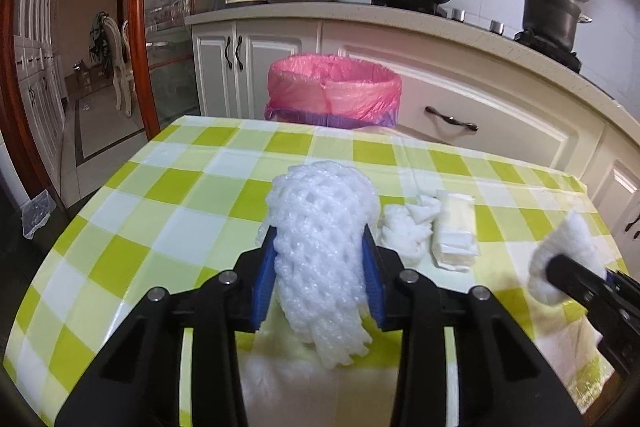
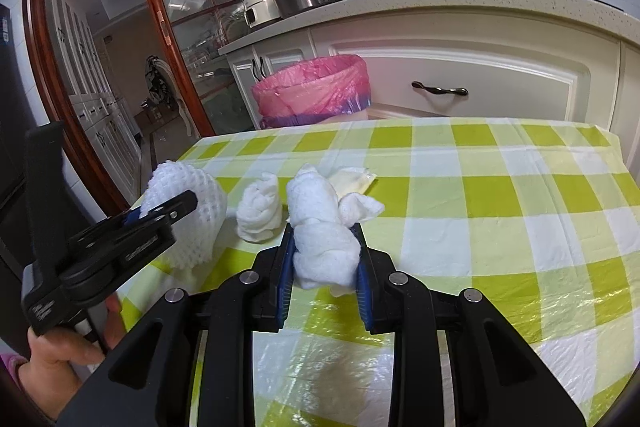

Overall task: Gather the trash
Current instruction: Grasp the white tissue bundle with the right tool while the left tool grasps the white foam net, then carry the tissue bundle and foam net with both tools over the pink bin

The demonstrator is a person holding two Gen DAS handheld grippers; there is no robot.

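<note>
Left gripper [image 1: 320,255] pinches foam net [image 1: 324,247], right gripper [image 2: 325,251] pinches tissue [image 2: 320,227]; table edge [image 2: 400,125] far ahead

My left gripper [image 1: 322,259] is matte black plastic across the bottom of the frame, with two angular arms carrying triangular cut-outs. Four round silver screw heads sit along the arms. Its fingers [image 1: 266,279] are lined with ribbed blue pads. My right gripper [image 2: 326,259] is built the same way: black arms, four silver screws, blue ribbed pads. Seen from the side at the lower left of the right wrist view, the left gripper has pale embossed lettering, too blurred to read, and my hand [image 2: 60,355] is bare.
</note>
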